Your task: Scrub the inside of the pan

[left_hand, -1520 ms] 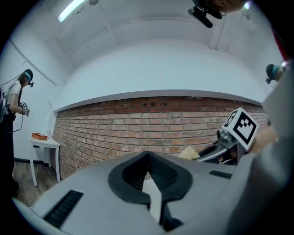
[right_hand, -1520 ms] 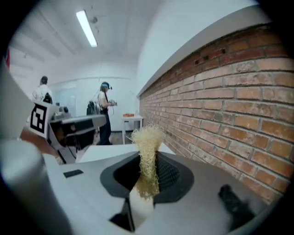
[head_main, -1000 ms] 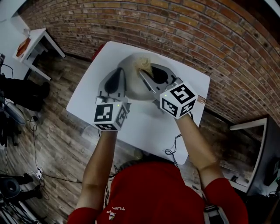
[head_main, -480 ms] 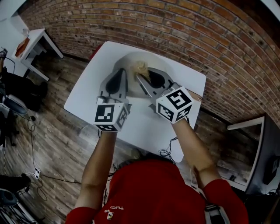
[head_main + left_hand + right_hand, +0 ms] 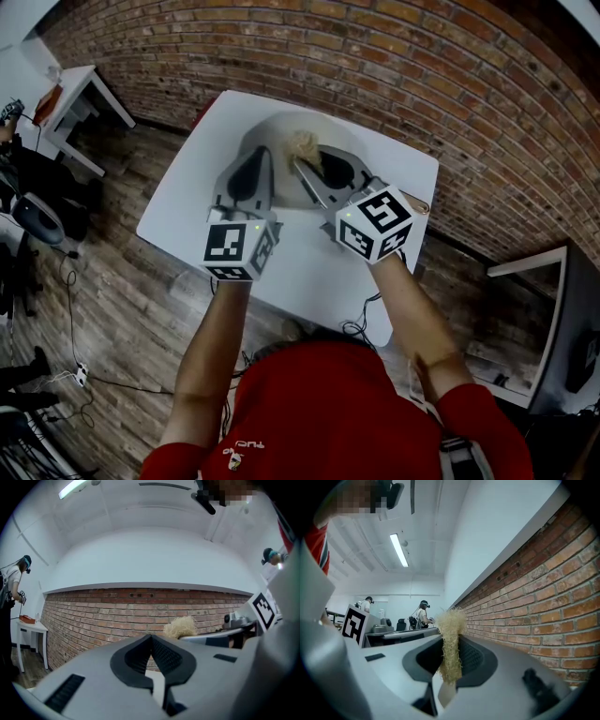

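My right gripper [image 5: 305,167] clamps the scrubber [image 5: 303,143] over the pan [image 5: 281,189]; my left gripper [image 5: 253,159] is closed, empty.

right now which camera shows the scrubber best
The right gripper view: the straw-coloured scrubber stands close and large, pinched between the right gripper's jaws. The head view shows it as a small tuft against the pan; the left gripper view shows only its top.

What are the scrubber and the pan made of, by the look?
Scrubber, clamped in the right tongs: straw-coloured tangle of loose, frayed strands, likely plant fibre, possibly synthetic. Pan: pale grey, matte inside, no glare; could be coated metal, but the head view shows it too small to settle it.
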Available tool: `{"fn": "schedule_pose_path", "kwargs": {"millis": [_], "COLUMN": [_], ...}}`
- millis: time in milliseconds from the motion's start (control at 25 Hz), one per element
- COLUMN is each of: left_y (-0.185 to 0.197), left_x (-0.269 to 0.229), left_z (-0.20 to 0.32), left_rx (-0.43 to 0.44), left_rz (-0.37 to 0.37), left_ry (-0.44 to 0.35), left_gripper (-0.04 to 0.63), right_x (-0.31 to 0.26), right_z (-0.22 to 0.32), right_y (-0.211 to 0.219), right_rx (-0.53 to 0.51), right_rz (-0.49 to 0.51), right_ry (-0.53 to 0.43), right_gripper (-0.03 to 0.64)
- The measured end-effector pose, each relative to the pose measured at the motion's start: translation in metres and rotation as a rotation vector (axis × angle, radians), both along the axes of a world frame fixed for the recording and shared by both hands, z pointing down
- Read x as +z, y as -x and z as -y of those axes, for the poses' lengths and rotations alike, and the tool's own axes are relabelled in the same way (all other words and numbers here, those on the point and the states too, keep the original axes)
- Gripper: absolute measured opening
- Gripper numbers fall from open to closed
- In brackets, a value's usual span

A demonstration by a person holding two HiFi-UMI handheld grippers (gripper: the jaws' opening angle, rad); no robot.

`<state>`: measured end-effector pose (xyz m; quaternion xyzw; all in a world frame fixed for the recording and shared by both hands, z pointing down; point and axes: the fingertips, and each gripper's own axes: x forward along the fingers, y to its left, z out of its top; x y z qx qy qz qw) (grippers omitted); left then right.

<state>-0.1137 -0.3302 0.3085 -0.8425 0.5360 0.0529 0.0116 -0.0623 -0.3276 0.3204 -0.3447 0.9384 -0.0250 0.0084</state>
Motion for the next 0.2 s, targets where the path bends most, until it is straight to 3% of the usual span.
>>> {"fn": "schedule_pose_path", "kwargs": {"millis": [200], "left_y": [-0.0022], "left_x": [0.0012], "left_z": [0.0001], "left_rx": [0.000], "left_rz": [0.000], "left_ry": [0.001], "left_gripper": [0.014], "right_x": [0.0017], "right_z": [-0.0004], "right_y": [-0.0043], "right_rx": [0.003], "right_rz": [-0.002], "right_ry": [0.001], "right_gripper": [0.086]}}
